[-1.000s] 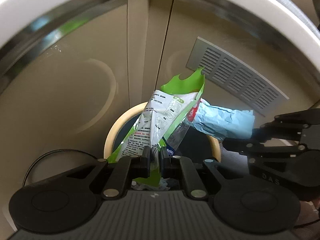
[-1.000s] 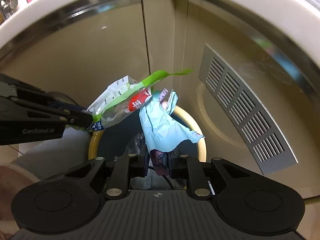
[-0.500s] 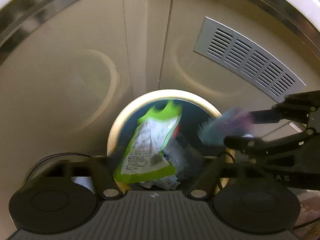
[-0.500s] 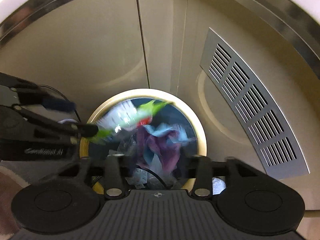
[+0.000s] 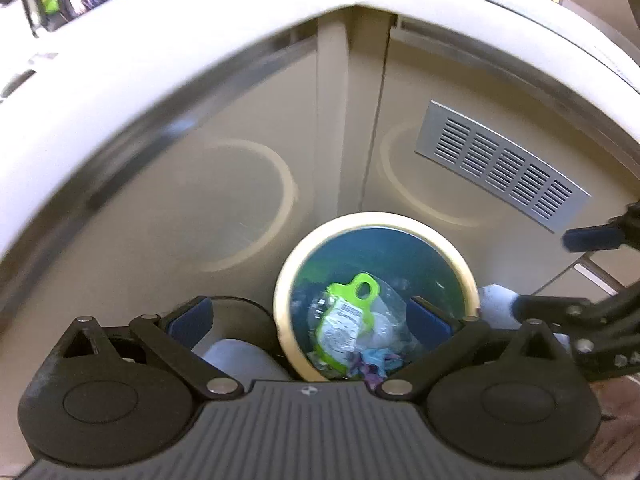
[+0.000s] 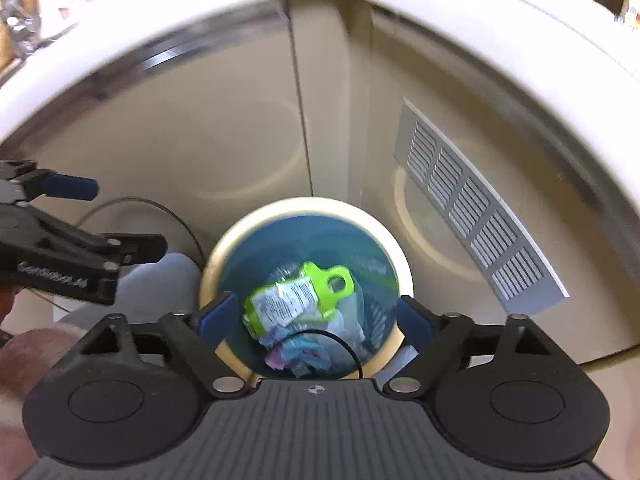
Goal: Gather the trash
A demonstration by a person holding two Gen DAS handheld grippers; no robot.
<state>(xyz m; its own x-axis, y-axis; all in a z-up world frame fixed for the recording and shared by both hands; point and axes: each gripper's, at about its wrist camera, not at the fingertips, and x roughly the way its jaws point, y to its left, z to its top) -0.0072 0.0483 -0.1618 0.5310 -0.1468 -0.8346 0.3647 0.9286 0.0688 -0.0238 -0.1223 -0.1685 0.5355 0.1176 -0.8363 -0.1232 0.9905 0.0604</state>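
Note:
A round bin with a cream rim [image 5: 432, 227] [image 6: 256, 220] and blue inside stands on the floor below both grippers. A green and white wrapper [image 5: 344, 322] [image 6: 298, 294] lies inside it on top of clear plastic. A crumpled blue and purple wrapper [image 5: 374, 362] [image 6: 298, 354] lies beside it at the near edge. My left gripper [image 5: 310, 318] is open and empty above the bin. My right gripper [image 6: 316, 320] is open and empty above the bin. In the right wrist view the left gripper [image 6: 120, 220] shows at the left; in the left wrist view the right gripper [image 5: 560, 268] shows at the right.
Beige cabinet doors stand behind the bin, one with a grey vent grille [image 5: 500, 168] [image 6: 472, 216]. A white counter edge [image 5: 160, 48] [image 6: 120, 40] runs overhead. A thin black cable [image 6: 160, 208] lies on the floor left of the bin.
Both grippers opened. The green wrapper and the blue wrapper dropped from the fingers into the bin. Both grippers have risen, and the counter edge shows more.

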